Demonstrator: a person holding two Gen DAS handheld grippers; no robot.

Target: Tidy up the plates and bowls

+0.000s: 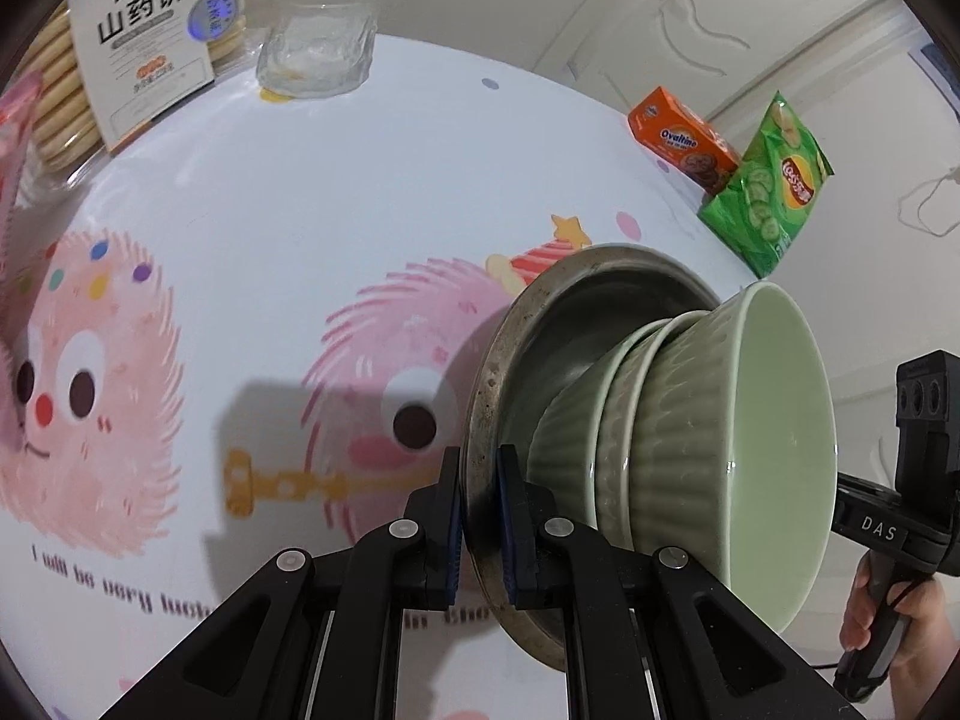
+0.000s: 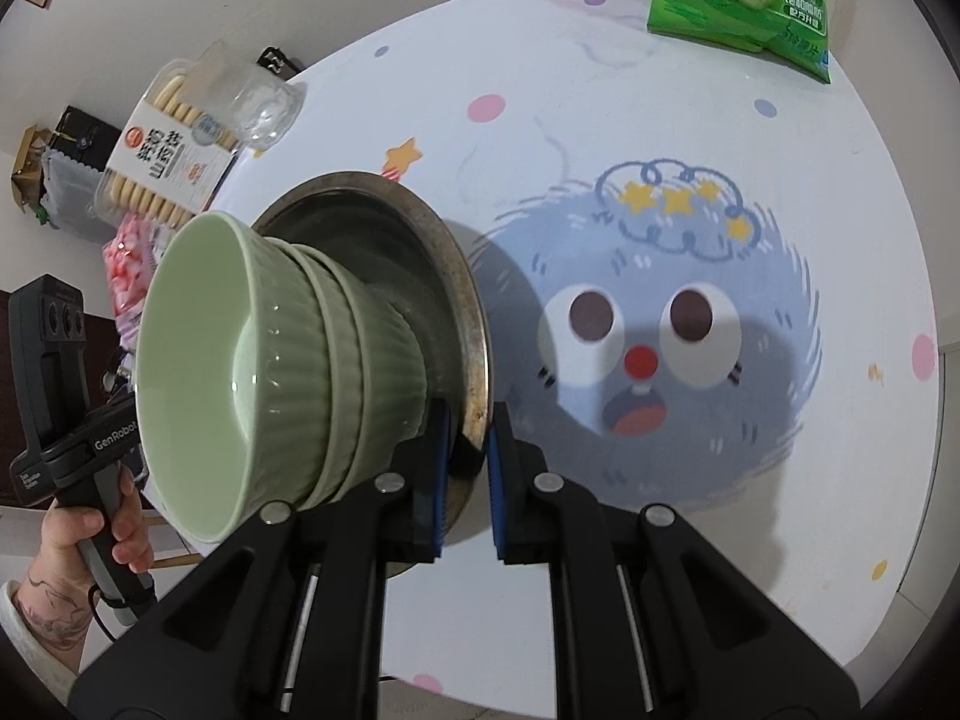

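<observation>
A worn metal plate (image 1: 489, 372) carries a nested stack of three ribbed green bowls (image 1: 690, 420). My left gripper (image 1: 480, 516) is shut on the plate's rim on one side. My right gripper (image 2: 465, 474) is shut on the rim of the same plate (image 2: 465, 312) on the opposite side. The plate with the green bowls (image 2: 270, 360) is held above the table, between the two grippers. Each wrist view shows the other hand-held gripper beyond the bowls.
The round table (image 1: 336, 180) has a cartoon-print cloth. On it are a biscuit tray (image 1: 144, 30), a clear glass (image 1: 318, 51), an orange Ovaltine box (image 1: 684, 141), a green chip bag (image 1: 774, 186) and a pink packet (image 2: 129, 264).
</observation>
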